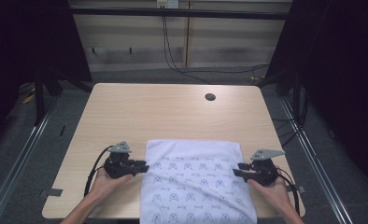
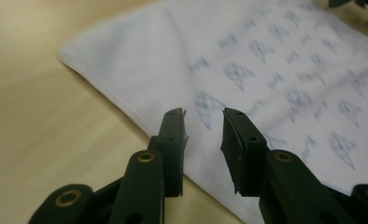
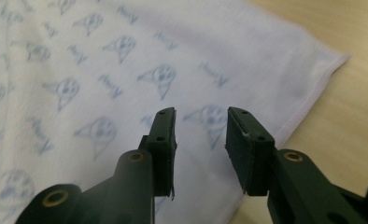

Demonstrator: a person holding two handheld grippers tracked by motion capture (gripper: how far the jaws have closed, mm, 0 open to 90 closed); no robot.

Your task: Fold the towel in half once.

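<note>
A white cloth printed with small blue figures lies folded on the near half of the wooden table, its near end hanging over the front edge. My left gripper sits at the cloth's left edge, jaws apart, nothing between them. In the left gripper view the left gripper hovers just over the cloth hem. My right gripper sits at the cloth's right edge, also open and empty. In the right gripper view the right gripper hangs above the printed cloth near its hem.
A round cable hole is in the table's far right part. Bare wood stretches beyond the cloth to the far edge. Metal frame rails run along both sides, and cables hang at the back.
</note>
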